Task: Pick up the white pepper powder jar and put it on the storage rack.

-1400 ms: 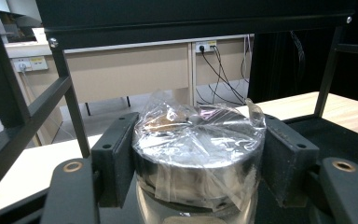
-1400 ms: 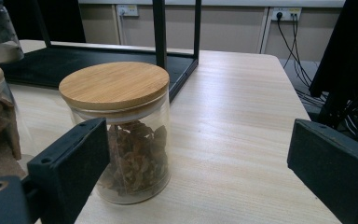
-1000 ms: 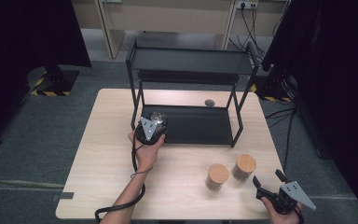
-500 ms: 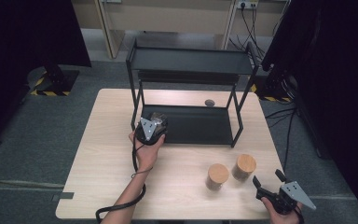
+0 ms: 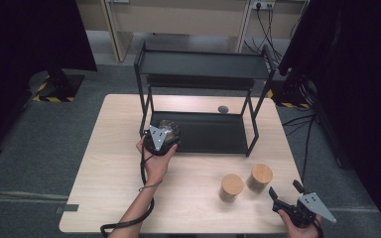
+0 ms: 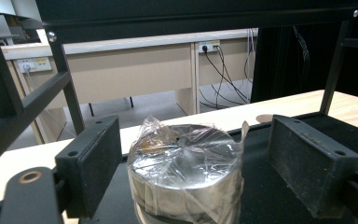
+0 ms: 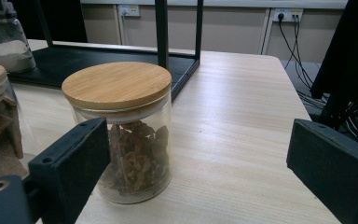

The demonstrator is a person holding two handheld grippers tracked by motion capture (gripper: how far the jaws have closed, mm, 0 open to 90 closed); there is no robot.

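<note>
The plastic-wrapped jar (image 6: 185, 175) sits on the lower shelf (image 5: 213, 134) of the black metal rack (image 5: 203, 64), at its front left corner, and I have my left gripper (image 5: 161, 137) around it. In the left gripper view the jar is a squat cylinder with a shiny, silvery top under crinkled clear film that bunches up in peaks at the rim. My two flat black pads stand on either side of it with a gap on each side, so the jaws are wide apart and not pressing the jar.

My right gripper (image 5: 287, 196) rests at the near right corner of the pale wood-grain table (image 5: 109, 163), jaws spread wide and holding nothing. Just ahead of it stands a round glass jar (image 7: 121, 135) with a smooth bamboo lid, filled with brown, rough chunks. A second bamboo-lidded jar (image 5: 231, 187) stands just beside it to the left. Both jars are on the tabletop in front of the rack, well apart from the wrapped one.
</note>
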